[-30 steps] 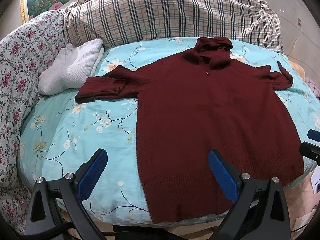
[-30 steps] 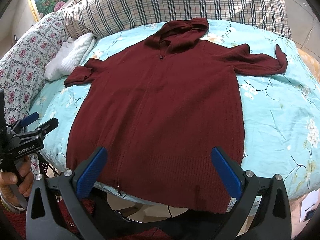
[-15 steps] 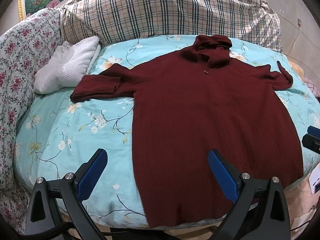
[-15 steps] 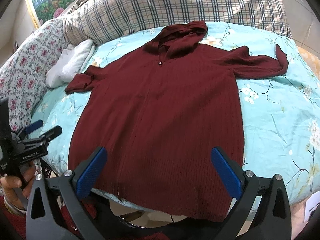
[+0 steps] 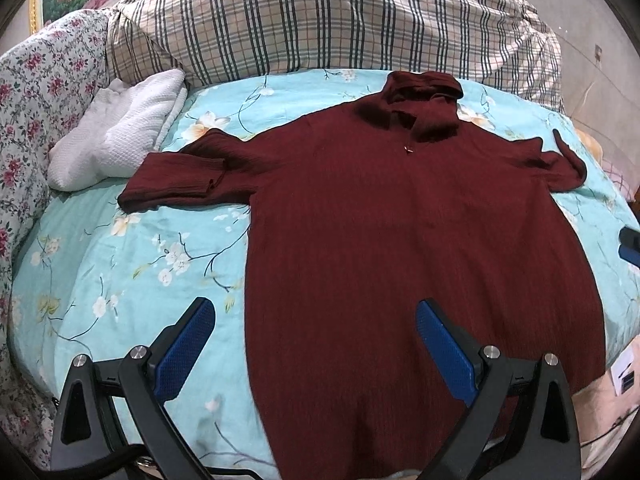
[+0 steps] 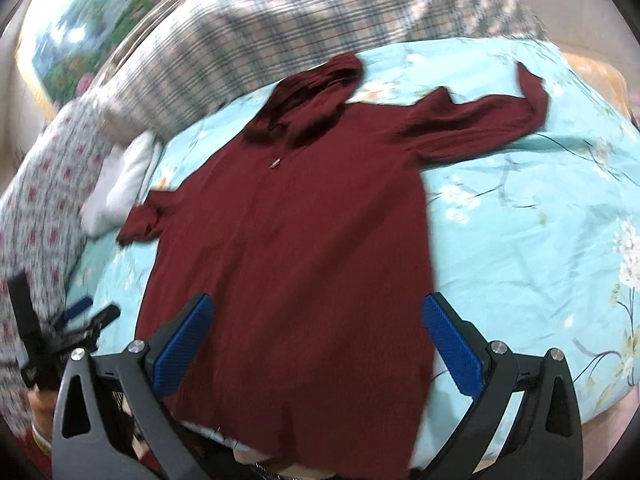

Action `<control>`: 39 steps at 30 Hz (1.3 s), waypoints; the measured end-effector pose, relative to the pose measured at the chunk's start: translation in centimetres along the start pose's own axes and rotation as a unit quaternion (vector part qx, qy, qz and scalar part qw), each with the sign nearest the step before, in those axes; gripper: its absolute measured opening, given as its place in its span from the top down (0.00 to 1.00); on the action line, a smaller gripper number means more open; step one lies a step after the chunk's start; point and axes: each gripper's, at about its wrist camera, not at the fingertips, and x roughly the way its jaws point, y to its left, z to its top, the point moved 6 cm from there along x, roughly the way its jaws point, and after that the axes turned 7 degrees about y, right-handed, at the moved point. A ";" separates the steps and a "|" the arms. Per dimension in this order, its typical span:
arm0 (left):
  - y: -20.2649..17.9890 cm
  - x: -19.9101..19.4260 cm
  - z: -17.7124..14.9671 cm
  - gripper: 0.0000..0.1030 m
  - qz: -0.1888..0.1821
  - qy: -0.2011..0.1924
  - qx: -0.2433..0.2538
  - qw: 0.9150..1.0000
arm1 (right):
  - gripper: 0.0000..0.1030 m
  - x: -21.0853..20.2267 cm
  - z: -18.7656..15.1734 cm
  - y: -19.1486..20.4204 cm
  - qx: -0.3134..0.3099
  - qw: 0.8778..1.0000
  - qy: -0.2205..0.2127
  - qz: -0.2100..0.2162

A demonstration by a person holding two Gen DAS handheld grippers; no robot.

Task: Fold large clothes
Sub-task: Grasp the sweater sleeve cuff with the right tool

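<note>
Maroon hooded sweater point(image 5: 400, 240) flat on floral bedspread point(image 5: 120, 280), hem at bed's edge, both jaws wide.

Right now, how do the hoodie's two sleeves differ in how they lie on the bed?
The left sleeve is doubled back on itself, cuff folded toward the body, so it looks short; the right sleeve stretches out nearly full length. The left sleeve ends close to the white knit bundle; the right sleeve's cuff kinks up toward the pillows over bare sheet. Both lie flat, ungripped, same maroon knit.
</note>
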 end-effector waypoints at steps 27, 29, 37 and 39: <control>-3.5 12.3 6.5 0.02 0.001 0.099 0.005 0.995 | 0.50 7.5 31.2 -31.3 0.185 0.970 -0.092 -0.126; -4.2 13.1 6.6 0.02 -0.005 0.108 0.006 0.994 | 0.50 8.7 32.1 -32.8 0.196 0.969 -0.076 -0.127; -6.1 14.4 6.7 0.02 -0.032 0.121 0.017 0.992 | 0.95 7.4 32.8 -30.7 0.185 0.973 -0.113 -0.082; -6.0 14.1 6.6 0.02 -0.036 0.119 0.016 0.992 | 0.95 6.8 32.4 -27.2 0.163 0.979 -0.116 -0.048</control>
